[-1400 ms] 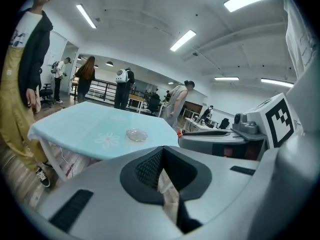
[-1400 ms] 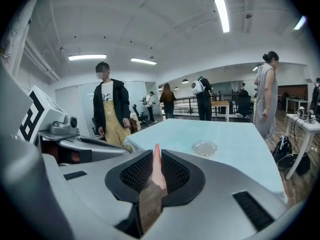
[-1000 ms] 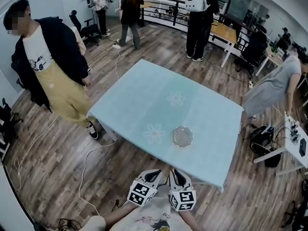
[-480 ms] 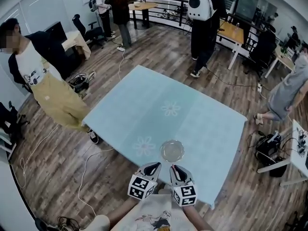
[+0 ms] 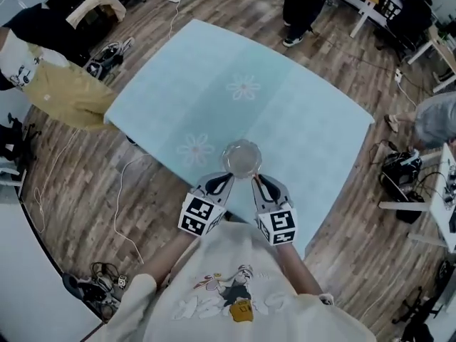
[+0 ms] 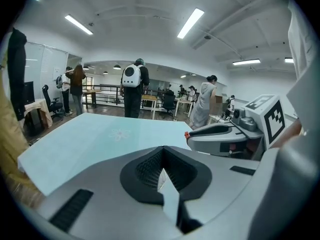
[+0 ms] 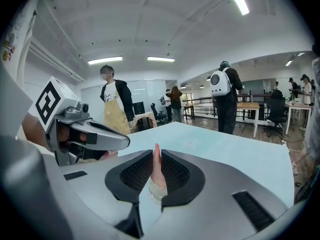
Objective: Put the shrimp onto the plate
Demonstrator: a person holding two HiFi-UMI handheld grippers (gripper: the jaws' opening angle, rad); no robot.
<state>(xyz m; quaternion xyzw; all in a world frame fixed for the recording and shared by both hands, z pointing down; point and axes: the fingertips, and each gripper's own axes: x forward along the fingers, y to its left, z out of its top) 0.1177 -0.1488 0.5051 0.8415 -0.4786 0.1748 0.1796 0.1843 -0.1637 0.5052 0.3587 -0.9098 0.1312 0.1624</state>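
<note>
**Shrimp clamped in your right claw, just short of the plate**

At the far left of the head view, a person in tan trousers point(image 5: 60, 95) stands on the wood floor point(image 5: 85, 184). A white cable point(image 5: 125, 198) trails over the boards nearby. Next comes the tabletop point(image 5: 299, 120), covered in a pale blue cloth printed with white flowers point(image 5: 196, 149).

Your left claw point(image 5: 228, 178) hangs at the tabletop's near edge, with its marker cube point(image 5: 198, 216) back toward your chest. In the left gripper view its jaws are drawn together with nothing gripped. Only a pale sliver shows in the slit below the tips.

The clear glass plate point(image 5: 242, 159) lies just ahead of both claws, near that same edge and right beside the closer flower.

Your right claw point(image 5: 254, 179) points at the plate's near rim from just beside it. Whether it touches the glass cannot be told. In the right gripper view its jaws are clamped on the pink shrimp point(image 7: 156, 166), which stands upright between the ribbed pads point(image 7: 172, 174). A bit of glass shows under it. The shrimp is in the claw, not on the plate.

Further right, a black bag point(image 5: 397, 171) sits on the floor. A person in grey point(image 5: 434, 120) is at the frame's right edge.
</note>
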